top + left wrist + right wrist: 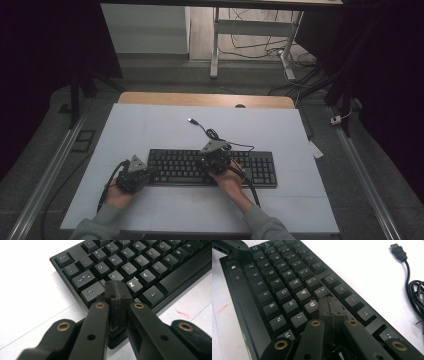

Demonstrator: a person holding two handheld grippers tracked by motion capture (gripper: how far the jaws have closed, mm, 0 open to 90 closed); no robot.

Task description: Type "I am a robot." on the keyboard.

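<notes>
A black keyboard [260, 170] lies across the middle of the white table top [150, 130]. My left gripper [154, 173] is at its left end, jaws shut with nothing between them. In the left gripper view the gripper [117, 291] has its tips low over the keyboard [150, 267], between Caps Lock and Z. My right gripper [207, 161] is shut over the middle of the keys. In the right gripper view this gripper [331, 305] covers the keys just right of U on the keyboard [274, 290]. Whether either tip presses a key I cannot tell.
The keyboard's black cable [215, 135] lies coiled behind it, its USB plug [191, 120] loose on the table; the plug [398, 251] and coil [417, 297] also appear in the right gripper view. The wooden table edge [205, 99] is at the far side.
</notes>
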